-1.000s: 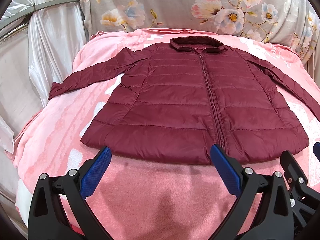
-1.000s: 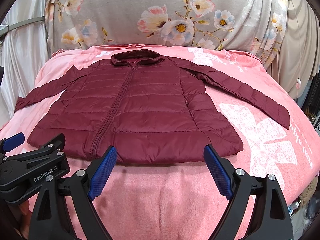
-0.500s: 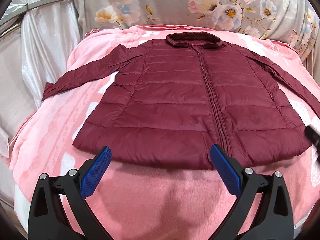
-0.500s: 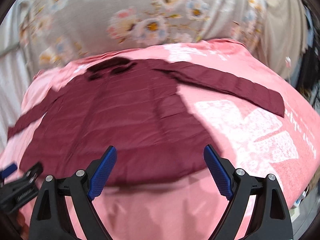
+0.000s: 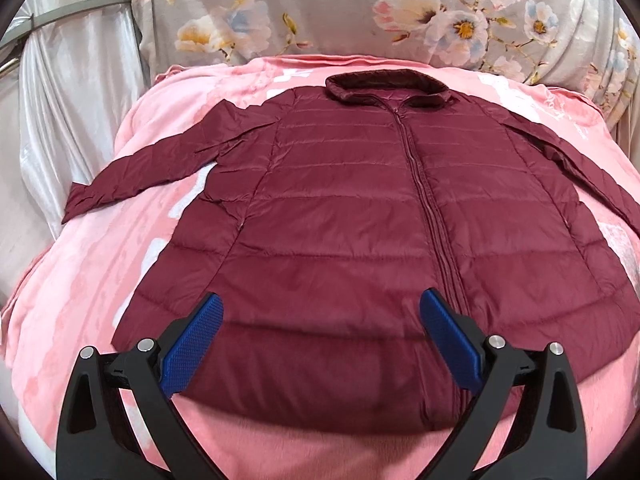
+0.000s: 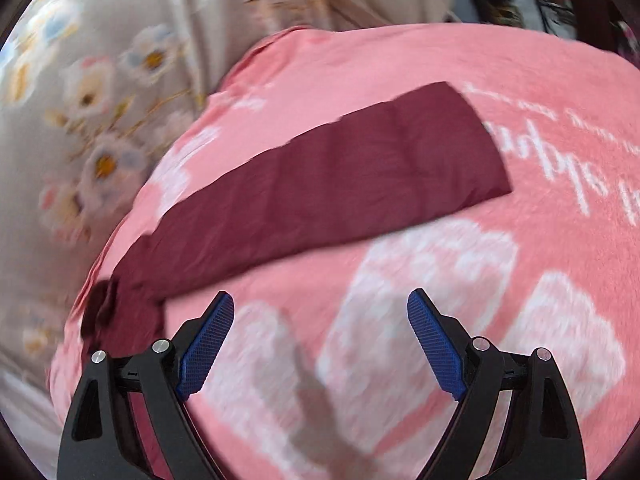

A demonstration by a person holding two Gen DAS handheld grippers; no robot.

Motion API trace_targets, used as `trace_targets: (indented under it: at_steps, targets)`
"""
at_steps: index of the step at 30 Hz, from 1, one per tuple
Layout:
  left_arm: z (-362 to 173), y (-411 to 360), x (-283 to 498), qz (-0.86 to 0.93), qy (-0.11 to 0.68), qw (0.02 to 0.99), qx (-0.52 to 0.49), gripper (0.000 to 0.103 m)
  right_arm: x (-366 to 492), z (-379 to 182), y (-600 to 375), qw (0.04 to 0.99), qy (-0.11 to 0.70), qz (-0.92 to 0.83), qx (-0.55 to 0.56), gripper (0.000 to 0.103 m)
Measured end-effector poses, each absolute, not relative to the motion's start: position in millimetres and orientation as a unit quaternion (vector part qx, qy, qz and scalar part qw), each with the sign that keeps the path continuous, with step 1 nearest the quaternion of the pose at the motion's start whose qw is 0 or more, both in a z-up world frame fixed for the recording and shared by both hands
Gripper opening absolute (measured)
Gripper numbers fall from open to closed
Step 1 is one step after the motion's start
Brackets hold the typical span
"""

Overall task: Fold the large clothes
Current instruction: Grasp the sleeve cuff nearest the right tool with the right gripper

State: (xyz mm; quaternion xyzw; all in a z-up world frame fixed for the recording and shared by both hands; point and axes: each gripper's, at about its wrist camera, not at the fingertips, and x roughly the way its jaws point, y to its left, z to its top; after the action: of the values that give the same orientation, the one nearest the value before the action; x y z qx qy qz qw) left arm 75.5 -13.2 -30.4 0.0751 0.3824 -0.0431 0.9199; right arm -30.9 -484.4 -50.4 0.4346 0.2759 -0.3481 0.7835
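Note:
A maroon quilted jacket [image 5: 352,216] lies flat and zipped on a pink blanket [image 5: 88,280], collar at the far side, sleeves spread out to both sides. My left gripper [image 5: 322,312] hovers open over the jacket's lower hem, just left of the zipper, with nothing between its blue pads. In the blurred right wrist view the jacket's right sleeve [image 6: 328,184] stretches across the blanket [image 6: 520,280]. My right gripper [image 6: 322,312] is open above bare blanket, just short of the sleeve.
A floral grey fabric [image 5: 360,12] backs the blanket's far edge. Shiny white drapery [image 5: 72,92] hangs at the left. The blanket [image 6: 580,152] carries white lettering and patterns beyond the sleeve cuff.
The left gripper has moved forward, from in front of the hem to over the jacket's lower part. The right gripper has swung right and now faces the right sleeve instead of the body.

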Motion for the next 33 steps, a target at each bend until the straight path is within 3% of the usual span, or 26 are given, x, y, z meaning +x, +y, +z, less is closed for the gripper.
trace_targets:
  at_steps: [7, 10, 12, 14, 21, 26, 33]
  targets:
    - [-37.2, -18.2, 104.3, -0.056, 0.395, 0.914, 0.073, 0.097, -15.1, -62.0, -531.1, 0.769, 0.240, -0.389, 0.446, 0.082]
    - [-36.7, -20.1, 111.8, -0.052, 0.389, 0.917, 0.077, 0.097, -4.6, -64.6, -548.2, 0.767, 0.229, -0.405, 0.441, 0.059]
    - [-36.0, -19.1, 116.0, -0.052, 0.386, 0.918, 0.075, 0.097, 5.6, -66.6, -561.0, 0.770, 0.217, -0.401, 0.447, 0.022]
    - [-34.4, -17.9, 120.8, -0.051, 0.382, 0.920, 0.076, 0.097, 11.6, -62.6, -564.8, 0.778, 0.208, -0.390, 0.448, 0.009]
    - [-24.7, -7.4, 137.7, -0.033, 0.366, 0.927, 0.070, 0.097, 83.0, 18.3, -519.9, 0.869, 0.168, -0.312, 0.346, 0.006]
    - [-16.0, 5.2, 146.3, -0.024, 0.356, 0.933, 0.051, 0.097, 162.5, 73.6, -424.3, 0.931, 0.175, -0.164, 0.276, 0.005]
    - [-10.3, 31.2, 154.5, -0.004, 0.348, 0.937, 0.032, 0.097, 256.8, 75.8, -284.8, 0.948, 0.235, 0.007, 0.213, 0.005]
